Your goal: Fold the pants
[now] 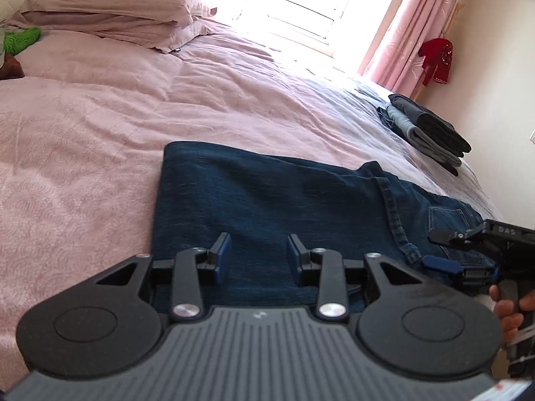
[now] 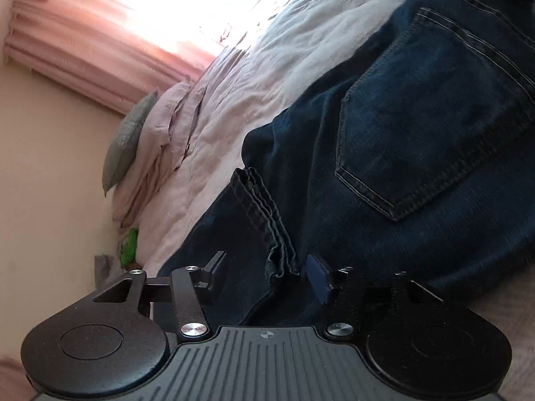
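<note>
So the dark blue jeans (image 1: 274,200) are lying flat on the pink bedspread (image 1: 100,127), already doubled over. In the left wrist view the long axis runs roughly 9 to 3 o'clock: the folded edge is the straight end at 9, and the waist end with the back pocket (image 1: 448,220) points toward 3. The left gripper (image 1: 259,257) hovers at the near edge of the denim, fingers spread wide with nothing between them.

The right gripper (image 2: 267,277) is over by the pocket end; from its own camera the stacked leg hems (image 2: 264,220) sit right in the gap between its fingers (image 2: 319,277), which stand apart, not pinching the cloth.

At about 2 o'clock in the left view there's a stack of folded clothes (image 1: 431,130) near the bed's far edge, well apart from the jeans. Pillows (image 1: 117,13) sit up around 11.
</note>
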A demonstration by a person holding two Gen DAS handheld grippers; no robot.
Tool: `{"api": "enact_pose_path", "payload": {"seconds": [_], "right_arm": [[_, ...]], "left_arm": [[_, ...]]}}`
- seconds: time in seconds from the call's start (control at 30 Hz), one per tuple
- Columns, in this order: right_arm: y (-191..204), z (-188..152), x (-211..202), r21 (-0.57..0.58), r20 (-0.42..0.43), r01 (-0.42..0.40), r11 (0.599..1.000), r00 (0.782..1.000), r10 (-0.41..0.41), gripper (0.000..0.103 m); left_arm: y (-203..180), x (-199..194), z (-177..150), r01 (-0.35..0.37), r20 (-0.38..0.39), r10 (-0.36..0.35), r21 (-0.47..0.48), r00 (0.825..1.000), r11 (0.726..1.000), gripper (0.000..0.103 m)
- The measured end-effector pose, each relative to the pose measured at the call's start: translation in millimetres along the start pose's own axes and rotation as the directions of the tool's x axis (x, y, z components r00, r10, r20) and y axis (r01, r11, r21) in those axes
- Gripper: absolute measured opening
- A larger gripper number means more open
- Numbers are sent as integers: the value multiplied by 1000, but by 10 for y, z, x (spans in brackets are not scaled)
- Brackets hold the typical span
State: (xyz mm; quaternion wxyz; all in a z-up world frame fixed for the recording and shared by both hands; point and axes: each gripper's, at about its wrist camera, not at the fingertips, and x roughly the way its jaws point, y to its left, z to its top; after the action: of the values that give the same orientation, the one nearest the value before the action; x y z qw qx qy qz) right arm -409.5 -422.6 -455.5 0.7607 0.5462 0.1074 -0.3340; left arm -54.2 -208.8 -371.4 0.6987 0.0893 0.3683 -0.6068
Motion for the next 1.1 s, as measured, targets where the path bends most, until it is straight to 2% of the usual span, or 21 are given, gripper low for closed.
{"api": "enact_pose_path", "payload": {"seconds": [0.1,0.17,0.27,0.4,0.47,0.5,0.53,0.6,0.7,0.87,1.0,1.1], "right_arm": [[18,132,155,-114,-51,40,993,998,-46,41],[15,184,282,-179,-118,14,984,992,-35,41],[-2,229,435,-208,-212,-38,977,977,-7,41],[-12,261,554,-192,-257,-60,980,966,8,39],[-28,261,553,-196,-259,-76,978,966,23,31],[-41,252,545,-203,-256,-72,976,967,18,19],[-51,249,531,-209,-254,-69,975,967,14,13],[-76,247,498,-206,-250,-84,975,968,31,8],[16,227,421,-219,-220,-74,973,975,24,6],[233,143,241,-238,-153,83,968,981,-122,6],[127,68,264,-180,-131,155,971,975,-180,6],[268,4,174,-217,-79,191,957,974,-212,6]], "left_arm": [[67,20,20,-5,1,5,9,1000,1000,31],[103,48,56,-5,2,5,10,1000,1000,31],[167,144,124,5,-10,-5,4,1000,1000,31],[209,283,178,4,-23,-4,3,1000,1000,31],[214,312,187,4,-25,-4,6,1000,1000,31],[213,320,186,4,-25,-4,7,1000,1000,31],[214,325,188,6,-25,-5,9,1000,1000,31],[214,332,195,7,-28,-7,16,1000,1000,31],[203,339,224,14,-40,-13,26,999,1000,31],[110,439,298,30,-68,-25,70,997,997,31],[20,562,307,22,-77,-13,117,997,993,31],[14,572,347,28,-76,-19,128,997,991,31]]}}
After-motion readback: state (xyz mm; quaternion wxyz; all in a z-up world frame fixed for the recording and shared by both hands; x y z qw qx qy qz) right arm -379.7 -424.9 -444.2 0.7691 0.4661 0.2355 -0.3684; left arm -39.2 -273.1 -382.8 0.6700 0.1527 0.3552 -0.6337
